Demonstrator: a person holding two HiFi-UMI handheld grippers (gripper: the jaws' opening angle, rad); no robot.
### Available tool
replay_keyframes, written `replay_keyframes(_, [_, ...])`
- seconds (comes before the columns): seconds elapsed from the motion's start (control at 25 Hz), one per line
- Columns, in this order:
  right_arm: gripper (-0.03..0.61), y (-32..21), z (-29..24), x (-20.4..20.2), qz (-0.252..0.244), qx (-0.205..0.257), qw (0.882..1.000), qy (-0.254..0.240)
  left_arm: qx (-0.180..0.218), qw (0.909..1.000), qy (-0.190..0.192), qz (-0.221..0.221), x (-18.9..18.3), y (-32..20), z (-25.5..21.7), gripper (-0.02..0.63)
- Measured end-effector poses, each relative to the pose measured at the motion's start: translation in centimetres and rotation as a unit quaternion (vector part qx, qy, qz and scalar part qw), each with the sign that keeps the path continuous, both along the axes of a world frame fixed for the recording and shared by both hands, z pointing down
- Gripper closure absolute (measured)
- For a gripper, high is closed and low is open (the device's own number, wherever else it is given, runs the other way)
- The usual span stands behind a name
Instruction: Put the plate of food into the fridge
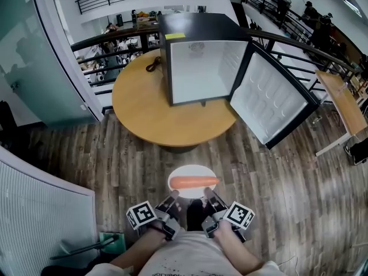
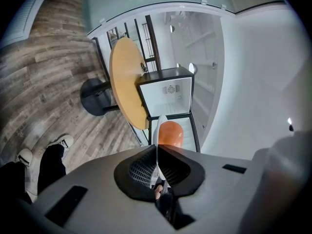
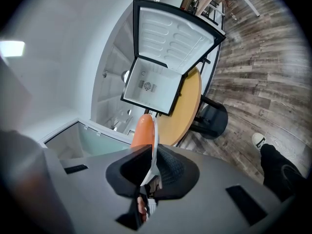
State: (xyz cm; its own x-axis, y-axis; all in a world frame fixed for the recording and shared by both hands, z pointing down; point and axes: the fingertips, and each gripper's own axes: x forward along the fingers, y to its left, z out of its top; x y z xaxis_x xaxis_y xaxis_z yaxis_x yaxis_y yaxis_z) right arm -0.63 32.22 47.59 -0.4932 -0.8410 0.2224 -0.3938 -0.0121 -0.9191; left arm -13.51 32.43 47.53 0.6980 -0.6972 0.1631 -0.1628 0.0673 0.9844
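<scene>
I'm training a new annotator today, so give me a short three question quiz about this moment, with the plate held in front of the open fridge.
1. What lies on the plate?
2. The fridge stands on: A a kitchen counter; B a round wooden table; C a metal shelf.
3. True or false: the left claw and the right claw are each shut on the plate's rim.
Key: 1 a long orange piece of food; 2 B; 3 true.
</scene>
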Motion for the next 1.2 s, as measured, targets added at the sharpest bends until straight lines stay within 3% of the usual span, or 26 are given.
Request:
replay_keyframes(0.24, [0.535,-6.4,0.7,1.2,-0.014,-0.003,1.0,-0.001,0.001,0.9999,0.007,-0.009,1.3,-6.1,0.5,0.583])
replay_keyframes(0.4, [0.535,-11.7,0.7,2.3,-0.029,-0.018,0.999,0.008,-0.019,0.9995,-0.001,-0.025,2.2,-10.9,0.9,0.583])
replay_keyframes(0.6, [0.535,-18.6,0.1,4.4,-0.043,-0.015,0.999,0.009,-0.001,0.9994,0.011,-0.032,4.7,-17.8,-0.1,0.583])
replay_keyframes(0.8, [0.535,-24.1,-0.6,7.2,-0.046,-0.015,0.999,0.005,-0.014,0.9993,-0.001,-0.035,7.4,-23.1,0.1,0.583])
replay_keyframes(1.08, [0.534,-28.6,-0.2,9.9,-0.056,-0.02,0.998,0.006,0.007,0.9989,0.02,-0.043,10.4,-27.7,-0.7,0.583])
replay_keyframes(1.2, [0.534,-29.5,-0.1,10.1,-0.059,-0.021,0.998,0.005,-0.007,0.9989,0.007,-0.047,10.4,-28.2,-0.1,0.583])
